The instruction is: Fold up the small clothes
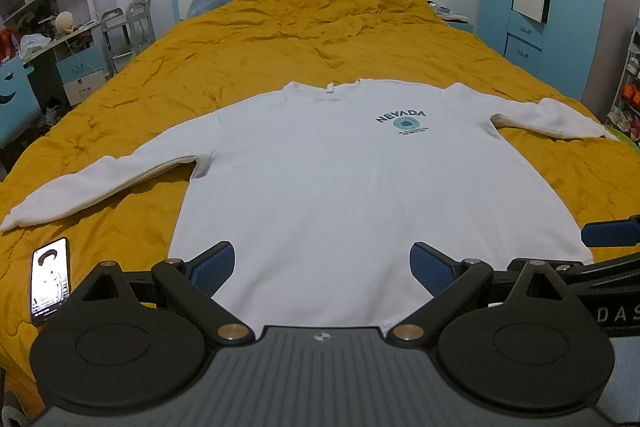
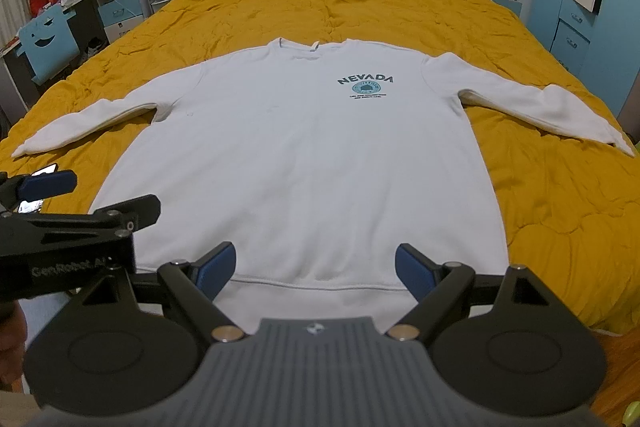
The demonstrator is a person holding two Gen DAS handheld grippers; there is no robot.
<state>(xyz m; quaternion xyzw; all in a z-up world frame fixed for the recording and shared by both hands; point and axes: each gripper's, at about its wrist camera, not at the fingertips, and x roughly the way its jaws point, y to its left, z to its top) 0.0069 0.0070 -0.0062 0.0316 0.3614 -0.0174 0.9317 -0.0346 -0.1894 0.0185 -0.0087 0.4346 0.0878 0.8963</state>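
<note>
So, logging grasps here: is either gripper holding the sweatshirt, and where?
Nothing is held. Left gripper and right gripper are both open above the sweatshirt hem.

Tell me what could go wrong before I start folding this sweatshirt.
1. The phone lies on the yellow quilt just below the left sleeve cuff; sweeping that sleeve inward could drag or cover it.
2. The right sleeve reaches close to the bed's edge and might slip off when lifted.
3. Both the left gripper and right gripper hover open at the hem, close together, so they may collide.
</note>
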